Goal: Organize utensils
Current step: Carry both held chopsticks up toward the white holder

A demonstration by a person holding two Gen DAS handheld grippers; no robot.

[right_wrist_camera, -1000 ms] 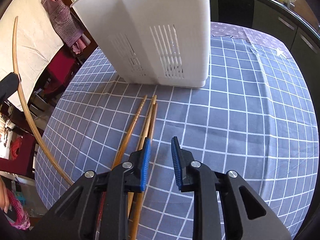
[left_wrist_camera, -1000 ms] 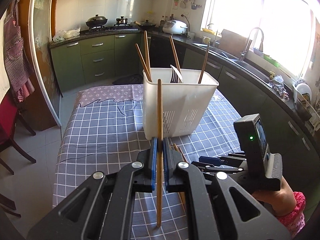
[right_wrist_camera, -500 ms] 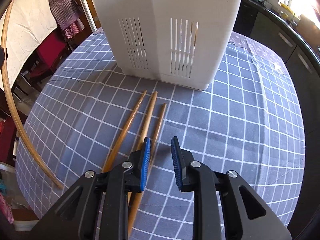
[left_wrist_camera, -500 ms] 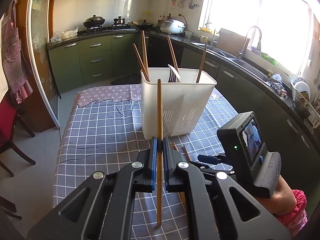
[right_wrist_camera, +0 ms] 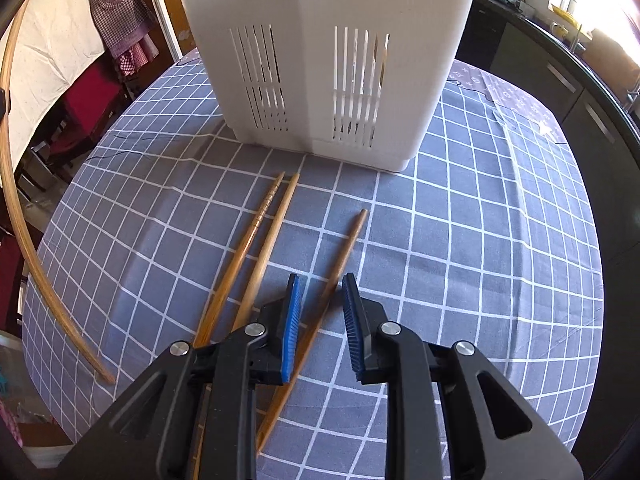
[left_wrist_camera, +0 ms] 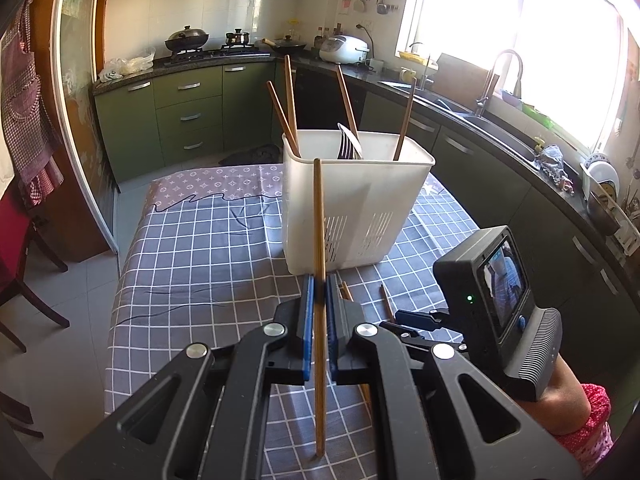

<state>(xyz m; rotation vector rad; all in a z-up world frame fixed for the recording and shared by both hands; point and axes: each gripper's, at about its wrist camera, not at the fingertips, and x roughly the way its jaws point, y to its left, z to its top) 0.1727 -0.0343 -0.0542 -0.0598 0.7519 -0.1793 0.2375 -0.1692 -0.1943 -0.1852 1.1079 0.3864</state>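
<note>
Left gripper [left_wrist_camera: 318, 284]: clamped on one chopstick [left_wrist_camera: 318, 220], held upright. Right gripper [right_wrist_camera: 320, 284]: narrow gap, closing, pointed down at the checked tablecloth [right_wrist_camera: 480, 240]; loose chopstick [right_wrist_camera: 344, 248] lying between the pads, not pinched. Just left of it, two more chopsticks [right_wrist_camera: 260, 232] flat on the cloth, side by side. Beyond, white basket [right_wrist_camera: 332, 60] standing on the cloth, with four chopsticks [left_wrist_camera: 290, 100] and a fork [left_wrist_camera: 346, 144] leaning inside.

White caddy [right_wrist_camera: 320, 60] blocks the far middle of the bench [right_wrist_camera: 500, 240]. Chopsticks [left_wrist_camera: 344, 100] jut above its rim, crowding the top. Three loose chopsticks [right_wrist_camera: 276, 216] lie before it; bare cloth right of them is passable.
</note>
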